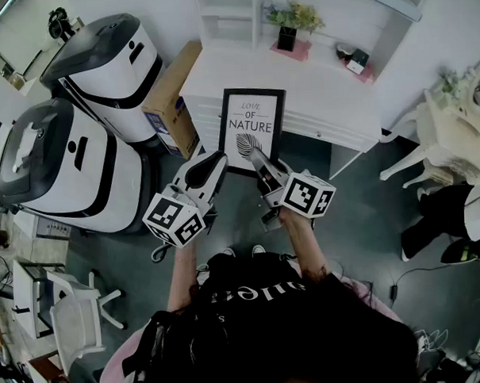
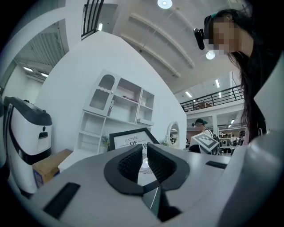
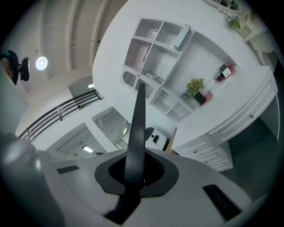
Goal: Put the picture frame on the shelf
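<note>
The picture frame point(image 1: 253, 119) is black-edged with a white print reading "LOVE OF NATURE". It stands upright in front of the white shelf unit point(image 1: 315, 88). My right gripper point(image 1: 253, 153) is shut on its lower edge, and in the right gripper view the frame point(image 3: 138, 124) runs edge-on out of the jaws at the right gripper point(image 3: 135, 173). My left gripper point(image 1: 217, 158) hovers by the frame's lower left corner. Its jaws are shut with nothing between them. The left gripper view shows the frame point(image 2: 128, 138) just beyond the left gripper point(image 2: 144, 156), with the shelf compartments point(image 2: 120, 106) behind.
Two big white-and-black machines point(image 1: 107, 61) point(image 1: 60, 167) stand at the left, with a cardboard box point(image 1: 172, 102) leaning by the cabinet. A potted plant point(image 1: 294, 22) and small items sit on the counter. White chairs point(image 1: 436, 134) and a person point(image 1: 455, 209) are at the right.
</note>
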Motion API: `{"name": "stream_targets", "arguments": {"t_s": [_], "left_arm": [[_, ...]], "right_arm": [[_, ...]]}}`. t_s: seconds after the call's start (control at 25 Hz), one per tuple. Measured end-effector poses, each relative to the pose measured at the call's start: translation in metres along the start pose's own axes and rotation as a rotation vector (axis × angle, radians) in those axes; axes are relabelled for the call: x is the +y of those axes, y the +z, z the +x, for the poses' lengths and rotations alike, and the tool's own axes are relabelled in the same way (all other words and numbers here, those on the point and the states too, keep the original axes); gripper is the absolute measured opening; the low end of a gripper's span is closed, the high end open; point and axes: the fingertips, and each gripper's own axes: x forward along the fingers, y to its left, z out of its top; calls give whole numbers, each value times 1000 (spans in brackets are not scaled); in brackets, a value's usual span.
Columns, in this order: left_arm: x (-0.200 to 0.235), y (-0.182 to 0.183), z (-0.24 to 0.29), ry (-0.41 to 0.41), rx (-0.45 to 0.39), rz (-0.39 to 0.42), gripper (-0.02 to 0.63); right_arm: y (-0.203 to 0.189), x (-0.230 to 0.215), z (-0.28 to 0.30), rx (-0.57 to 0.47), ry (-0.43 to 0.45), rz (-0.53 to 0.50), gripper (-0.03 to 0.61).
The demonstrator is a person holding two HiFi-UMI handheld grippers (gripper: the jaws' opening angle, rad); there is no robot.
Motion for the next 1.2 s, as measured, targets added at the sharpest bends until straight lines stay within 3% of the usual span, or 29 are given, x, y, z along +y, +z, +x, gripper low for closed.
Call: {"name": "stream_targets", "arguments": {"t_s": [0.92, 1.2], "left_arm": [[-2, -27, 27, 77, 39, -10, 43], [19, -34, 33, 99, 56, -29, 43]], "right_arm": [[6, -45, 5, 90, 35, 43, 52], [7, -59, 23, 106, 35, 60, 52]]}}
